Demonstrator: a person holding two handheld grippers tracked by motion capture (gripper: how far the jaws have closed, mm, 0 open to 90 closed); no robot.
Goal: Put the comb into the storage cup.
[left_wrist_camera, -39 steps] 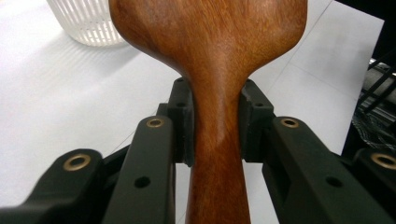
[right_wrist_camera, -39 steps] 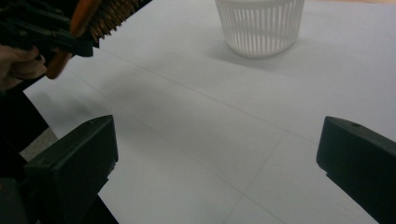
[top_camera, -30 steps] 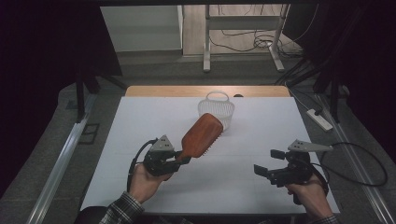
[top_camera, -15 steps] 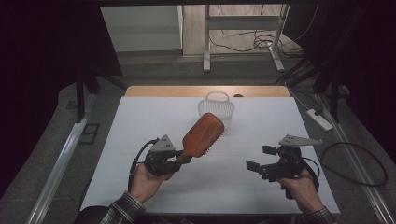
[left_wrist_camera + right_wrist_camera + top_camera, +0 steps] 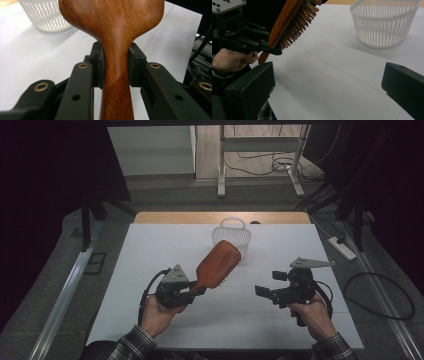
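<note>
Looking down from the high view: left gripper [image 5: 196,290] clamped on the handle of a wooden hairbrush [image 5: 218,264], brush head raised and tilted toward the white basket [image 5: 231,237] just beyond it, right gripper [image 5: 270,285] well to the right of the brush, jaws spread with nothing between them. Along the left gripper view: both pads pressed against the narrow neck of the hairbrush [image 5: 113,32], basket [image 5: 45,15] off to the upper left of it. From the right gripper view: own jaws standing wide and empty over the white table [image 5: 332,82], hairbrush [image 5: 294,20] bristles-down at upper left, held in the left gripper [image 5: 270,48], basket [image 5: 384,22] far right of the brush.
</note>
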